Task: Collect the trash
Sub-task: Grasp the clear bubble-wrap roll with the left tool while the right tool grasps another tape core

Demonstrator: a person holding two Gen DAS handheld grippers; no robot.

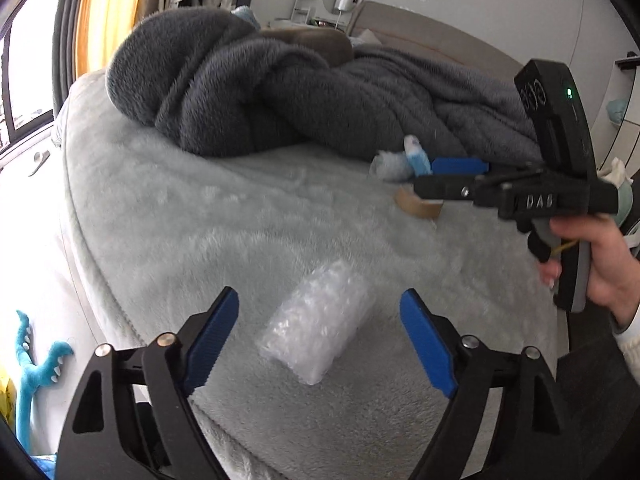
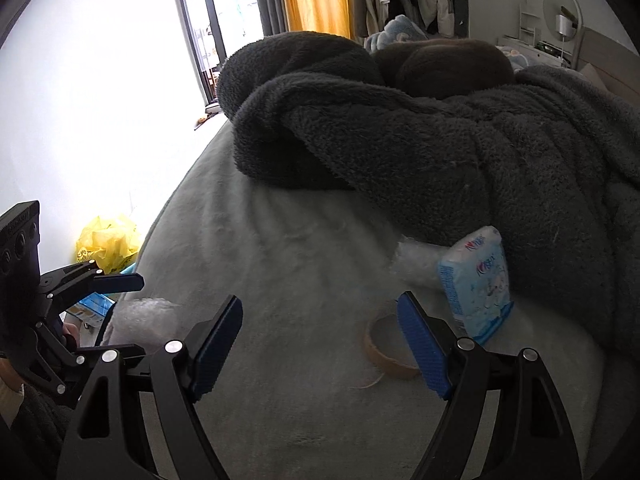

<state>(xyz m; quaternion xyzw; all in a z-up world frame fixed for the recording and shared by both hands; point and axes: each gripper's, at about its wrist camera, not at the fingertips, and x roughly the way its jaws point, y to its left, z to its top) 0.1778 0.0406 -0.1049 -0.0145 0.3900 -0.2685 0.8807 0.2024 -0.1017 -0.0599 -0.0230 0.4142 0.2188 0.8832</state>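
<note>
A wad of clear bubble wrap (image 1: pixel 318 328) lies on the pale fuzzy bedspread (image 1: pixel 220 216), between the open fingers of my left gripper (image 1: pixel 320 320), which touches nothing. It also shows in the right wrist view (image 2: pixel 140 316). My right gripper (image 2: pixel 320 320) is open and empty, just short of an empty brown tape roll (image 2: pixel 386 350). Behind the roll lie a blue tissue pack (image 2: pixel 476 280) and another clear plastic wad (image 2: pixel 416 262). In the left wrist view the right gripper (image 1: pixel 460 172) is over the tape roll (image 1: pixel 418 206).
A heaped dark grey blanket (image 1: pixel 304 88) covers the far half of the bed. A yellow bag (image 2: pixel 108 244) sits on the floor off the bed's left edge. A blue plush toy (image 1: pixel 36 368) hangs at the left. A window and curtains stand beyond.
</note>
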